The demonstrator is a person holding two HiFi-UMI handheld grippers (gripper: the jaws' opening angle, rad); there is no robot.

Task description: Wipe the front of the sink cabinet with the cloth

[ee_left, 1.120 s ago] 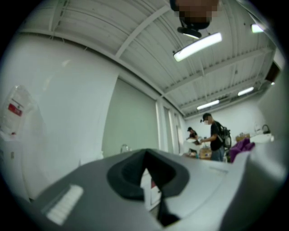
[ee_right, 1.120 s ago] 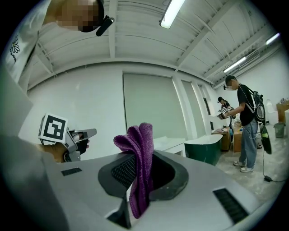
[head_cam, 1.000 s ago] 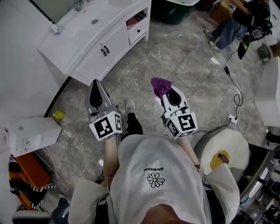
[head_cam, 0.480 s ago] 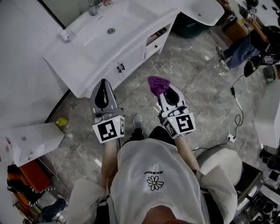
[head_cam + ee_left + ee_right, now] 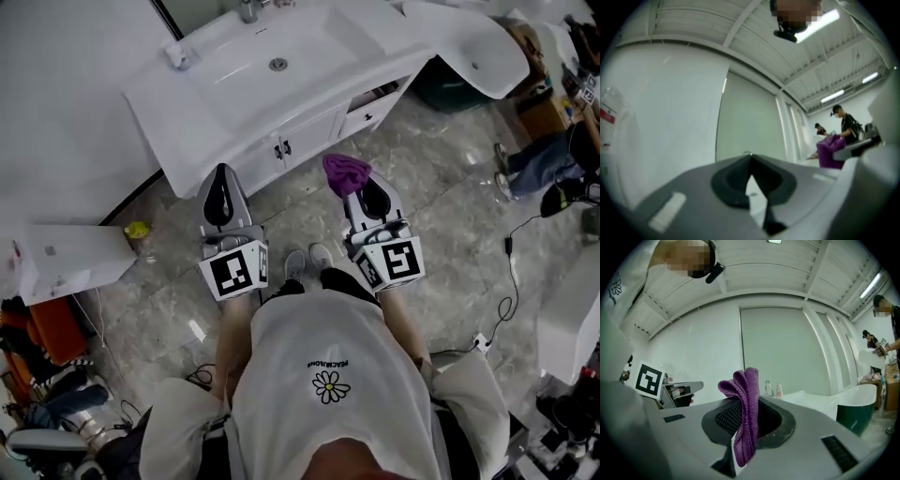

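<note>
Sink cabinet (image 5: 281,150) now lies nearer. My right gripper (image 5: 356,187) clamps the cloth (image 5: 345,172) short of its front; my left gripper (image 5: 220,173) is closed, empty. No wiping is done yet.

We record the cloth (image 5: 345,174) as plain purple. The sink cabinet (image 5: 251,159) is white, with small dark handles (image 5: 281,149). The left gripper (image 5: 221,174) and right gripper (image 5: 352,187) are grey with black insets; their cubes (image 5: 234,272) carry black-and-white square markers. The floor (image 5: 441,187) is grey, marbled with pale veins.
</note>
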